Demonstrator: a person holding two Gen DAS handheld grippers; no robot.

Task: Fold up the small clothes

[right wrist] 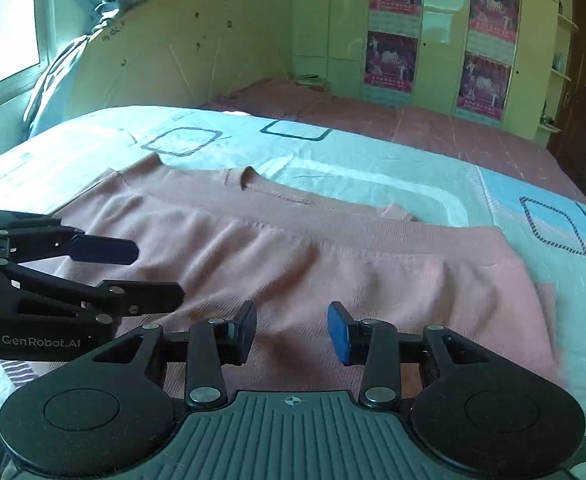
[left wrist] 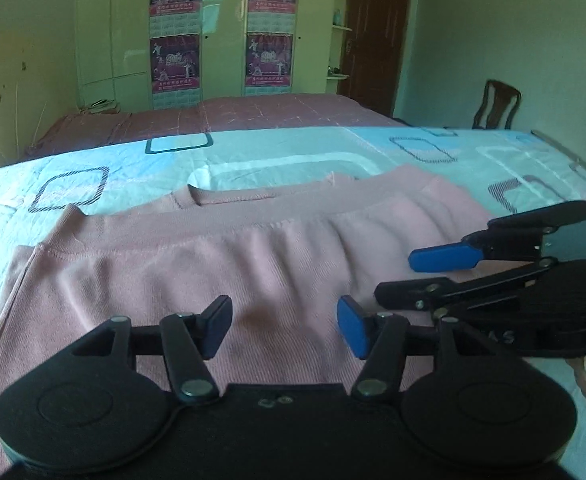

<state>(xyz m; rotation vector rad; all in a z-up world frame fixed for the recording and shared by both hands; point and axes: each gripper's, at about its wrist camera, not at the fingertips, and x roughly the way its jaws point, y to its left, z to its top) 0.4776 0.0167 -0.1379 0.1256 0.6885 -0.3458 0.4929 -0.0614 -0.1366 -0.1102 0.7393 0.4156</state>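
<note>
Two tools, both ours, both over the near half of the pink sweater (left wrist: 221, 256). Left tool (left wrist: 283, 326) has its jaws spread wide with nothing between them, only pink knit showing through the gap. Right tool (right wrist: 291, 334) is the same: gaping, gripping nothing, fabric visible between the blue pads (right wrist: 339, 334). We can't tell whether either tool's fingertips touch the cloth or sit just above it. Each tool shows in the other's camera: right tool comes in from the right edge of the left view, left tool from the left edge of the right view, side by side, close but apart.

Sweater lies flat on the bed sheet (left wrist: 93, 160), light blue with square outlines. Lower part is folded up over the body, ribbed hem running crosswise just short of the neckline (right wrist: 253, 184). Long axis runs left-right across us; collar points away from us. Beyond it we see a maroon bedspread (left wrist: 253, 114), then a wardrobe (left wrist: 125, 20) with posters.
</note>
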